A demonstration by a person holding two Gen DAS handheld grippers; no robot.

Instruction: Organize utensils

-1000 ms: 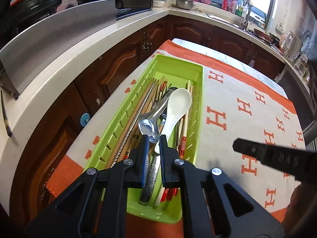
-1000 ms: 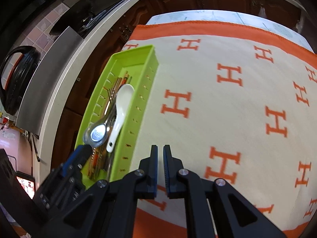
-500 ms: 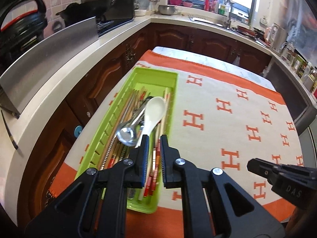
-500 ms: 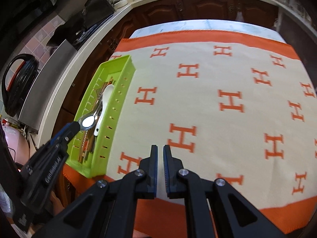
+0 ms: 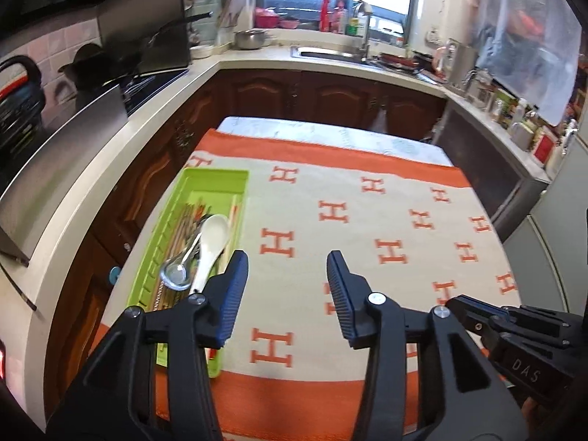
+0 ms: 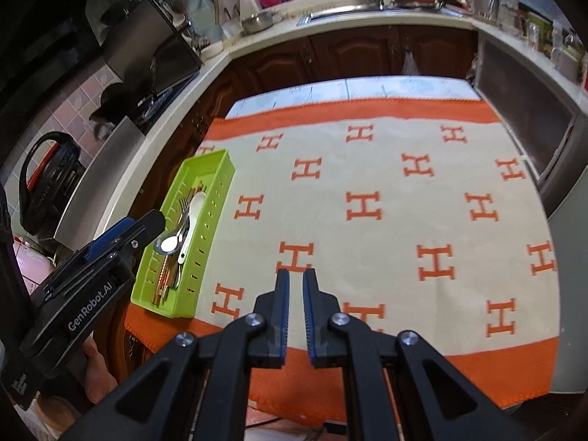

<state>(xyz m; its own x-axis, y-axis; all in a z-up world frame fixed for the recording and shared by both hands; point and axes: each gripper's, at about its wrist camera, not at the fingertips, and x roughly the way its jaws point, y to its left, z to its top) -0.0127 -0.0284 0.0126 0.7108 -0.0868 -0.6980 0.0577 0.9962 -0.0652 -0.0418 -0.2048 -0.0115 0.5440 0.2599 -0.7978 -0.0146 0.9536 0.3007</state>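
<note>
A green utensil tray (image 5: 205,180) (image 6: 211,169) lies along the table's left edge. It holds a white ceramic spoon (image 5: 211,242) (image 6: 191,217), a metal spoon (image 5: 175,273) (image 6: 168,244), and several chopsticks and forks. My left gripper (image 5: 284,262) is open and empty, raised above the cloth just right of the tray. In the right wrist view the left gripper (image 6: 121,231) shows beside the tray. My right gripper (image 6: 297,275) is shut with nothing between its fingers, above the cloth near the front edge.
An orange-bordered cream cloth (image 6: 367,202) with H marks covers the table. Kitchen counters with dark wood cabinets (image 5: 330,95) wrap the left and far sides, with a sink (image 5: 327,53) under the window. A metal appliance (image 5: 55,147) stands on the left counter.
My left gripper let go of the metal spoon, opened wide and pulled back and up from the tray. My right gripper also drew back, still shut.
</note>
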